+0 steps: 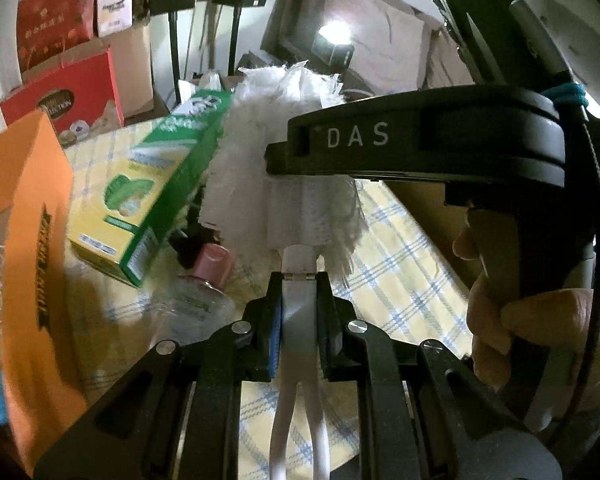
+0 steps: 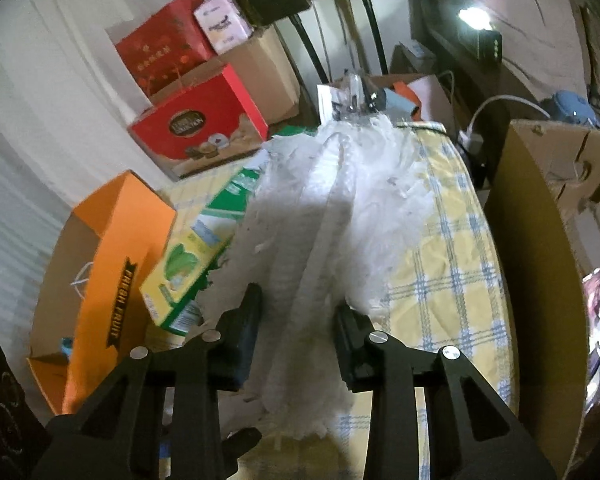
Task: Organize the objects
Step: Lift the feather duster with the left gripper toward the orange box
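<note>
A: Left wrist view. Left tongs (image 1: 299, 312) closed on the white handle (image 1: 298, 320) of the duster (image 1: 284, 160); blue pads press both sides of the handle. The fluffy head extends forward above the yellow plaid bench (image 1: 404, 272). The right tongs' body (image 1: 420, 148), marked "DAS", crosses over the head, gripped by the right hand (image 1: 540, 332).

B: Anything here the other view lacks?

A: A clear bottle with pink cap (image 1: 204, 288) lying on the bench just beside the handle, below the green-and-yellow box (image 1: 156, 184). The orange carton (image 1: 32, 248) stands at far left. A red box (image 1: 64, 100) sits behind.

B: Right wrist view?

A: Right tongs (image 2: 298, 328) held narrow around the duster's white head (image 2: 328, 216); the fluff fills the gap and both fingers (image 2: 244, 320) press into it. The handle is hidden here; only the head shows, running away from the camera over the plaid cloth (image 2: 452, 264).

B: What does this view add?

A: The orange carton (image 2: 112, 264) reads "FRESH FRUIT" and lies open. The green-and-yellow box (image 2: 196, 248) rests against the carton's side, touching the fluff. A brown cardboard panel (image 2: 540, 280) stands along the bench's right edge. A lamp (image 2: 476, 16) glows in the back. The left tongs do not show in this view.
</note>
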Tool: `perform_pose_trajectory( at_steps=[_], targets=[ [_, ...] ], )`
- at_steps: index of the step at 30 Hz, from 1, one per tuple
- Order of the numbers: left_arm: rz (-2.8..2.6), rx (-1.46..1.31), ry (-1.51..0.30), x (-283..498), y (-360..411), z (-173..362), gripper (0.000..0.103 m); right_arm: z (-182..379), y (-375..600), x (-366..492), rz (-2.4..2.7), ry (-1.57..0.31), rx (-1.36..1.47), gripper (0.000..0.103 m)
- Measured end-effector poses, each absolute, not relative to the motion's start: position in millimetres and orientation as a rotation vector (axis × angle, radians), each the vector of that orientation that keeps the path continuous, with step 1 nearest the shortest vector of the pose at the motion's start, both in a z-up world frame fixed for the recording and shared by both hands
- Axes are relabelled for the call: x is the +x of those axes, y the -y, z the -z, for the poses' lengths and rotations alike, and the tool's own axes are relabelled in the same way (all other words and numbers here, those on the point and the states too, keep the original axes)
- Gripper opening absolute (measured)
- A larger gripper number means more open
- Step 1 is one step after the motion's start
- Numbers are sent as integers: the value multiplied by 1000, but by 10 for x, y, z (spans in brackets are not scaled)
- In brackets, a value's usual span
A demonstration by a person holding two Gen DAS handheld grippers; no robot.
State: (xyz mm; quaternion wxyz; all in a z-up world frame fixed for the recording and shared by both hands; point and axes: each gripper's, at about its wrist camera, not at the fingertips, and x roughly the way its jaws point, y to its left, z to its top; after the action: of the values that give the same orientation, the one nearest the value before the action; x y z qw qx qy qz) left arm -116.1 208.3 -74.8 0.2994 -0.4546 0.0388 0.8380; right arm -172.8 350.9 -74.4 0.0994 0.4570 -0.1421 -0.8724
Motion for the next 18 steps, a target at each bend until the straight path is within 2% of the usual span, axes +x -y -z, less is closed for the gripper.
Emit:
perform_pose_trajectory(
  at_steps=[18],
  targets=[
    [-2305,-1135,-98,-1062,-1263,126,14,69,-2699,-1641,2563,319,1206,34]
  ],
)
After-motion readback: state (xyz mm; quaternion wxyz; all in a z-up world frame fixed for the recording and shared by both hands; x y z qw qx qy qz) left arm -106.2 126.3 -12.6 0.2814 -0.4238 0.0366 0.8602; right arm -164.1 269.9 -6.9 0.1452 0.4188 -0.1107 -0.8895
